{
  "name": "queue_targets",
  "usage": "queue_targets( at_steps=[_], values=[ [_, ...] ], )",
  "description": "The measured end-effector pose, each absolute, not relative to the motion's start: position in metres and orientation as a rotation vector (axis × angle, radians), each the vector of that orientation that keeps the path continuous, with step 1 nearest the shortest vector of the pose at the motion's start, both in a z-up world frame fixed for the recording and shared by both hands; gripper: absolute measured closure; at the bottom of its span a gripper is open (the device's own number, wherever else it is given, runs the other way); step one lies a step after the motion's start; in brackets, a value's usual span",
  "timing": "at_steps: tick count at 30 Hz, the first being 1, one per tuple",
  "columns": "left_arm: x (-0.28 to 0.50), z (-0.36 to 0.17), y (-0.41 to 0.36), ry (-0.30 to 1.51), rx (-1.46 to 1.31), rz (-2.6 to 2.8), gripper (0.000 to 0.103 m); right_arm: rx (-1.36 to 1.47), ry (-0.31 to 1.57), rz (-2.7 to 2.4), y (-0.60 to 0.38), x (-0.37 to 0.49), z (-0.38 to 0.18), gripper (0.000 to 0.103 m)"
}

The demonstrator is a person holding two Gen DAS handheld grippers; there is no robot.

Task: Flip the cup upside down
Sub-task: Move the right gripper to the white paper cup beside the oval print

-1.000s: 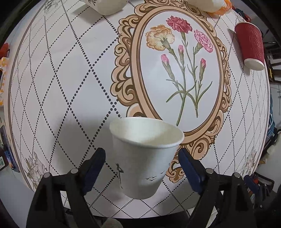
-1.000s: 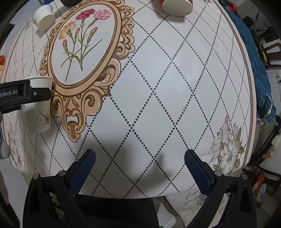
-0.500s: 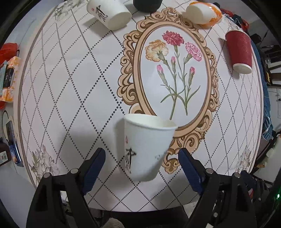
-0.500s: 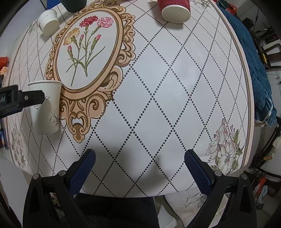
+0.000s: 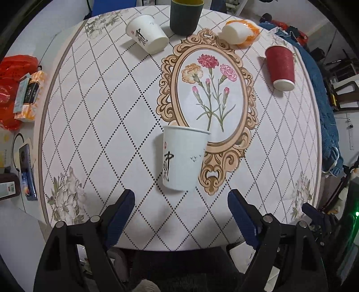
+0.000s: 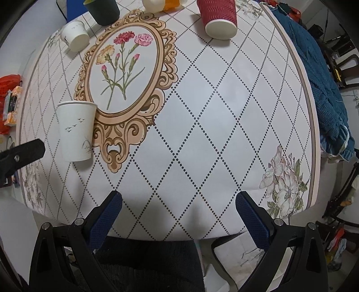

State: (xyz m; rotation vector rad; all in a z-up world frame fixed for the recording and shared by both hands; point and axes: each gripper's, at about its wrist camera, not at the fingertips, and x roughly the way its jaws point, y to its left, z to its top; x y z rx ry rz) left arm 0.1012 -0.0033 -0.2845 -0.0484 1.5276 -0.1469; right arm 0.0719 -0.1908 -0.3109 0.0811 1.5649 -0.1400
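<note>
A white paper cup (image 5: 182, 158) with black calligraphy stands upright, mouth up, on the patterned tablecloth (image 5: 101, 125) at the lower left of the ornate flower frame. It also shows in the right wrist view (image 6: 76, 131). My left gripper (image 5: 180, 215) is open and empty, drawn back a short way from the cup near the table's front edge. My right gripper (image 6: 178, 212) is open and empty over the front of the table, well to the right of the cup.
A second white cup (image 5: 147, 33) lies on its side at the back left. A dark green cup (image 5: 185, 14) stands at the back. An orange-and-white cup (image 5: 241, 31) and a red ribbed cup (image 5: 280, 65) lie at the back right. Blue cloth (image 5: 325, 107) hangs off the right edge.
My left gripper, which had the cup between its open fingers, has pulled back and up. The cup stays upright on the table. The right gripper has drawn back slightly.
</note>
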Motion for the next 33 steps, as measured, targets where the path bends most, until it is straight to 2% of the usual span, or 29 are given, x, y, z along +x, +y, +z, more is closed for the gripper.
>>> queue_targets(
  at_steps=[6, 14, 16, 18, 33],
  values=[
    [0.087, -0.268, 0.018, 1.502, -0.095, -0.144, 0.018, 0.09, 1.534, -0.134, -0.177, 0.062, -0.292, 0.0],
    [0.079, -0.267, 0.093, 1.45, -0.09, -0.013, 0.018, 0.063, 1.49, -0.105, -0.143, 0.068, -0.273, 0.0],
    [0.079, -0.272, 0.112, 1.452, -0.105, 0.015, 0.01, 0.039, 1.483, -0.095, -0.128, 0.073, -0.27, 0.0],
    [0.081, -0.277, 0.13, 1.438, -0.113, 0.051, 0.01, 0.03, 1.479, -0.087, -0.115, 0.078, -0.27, 0.0],
    [0.075, -0.327, 0.179, 1.509, -0.182, 0.199, 0.01, -0.087, 1.579, 0.061, -0.043, 0.108, -0.31, 0.0]
  ],
)
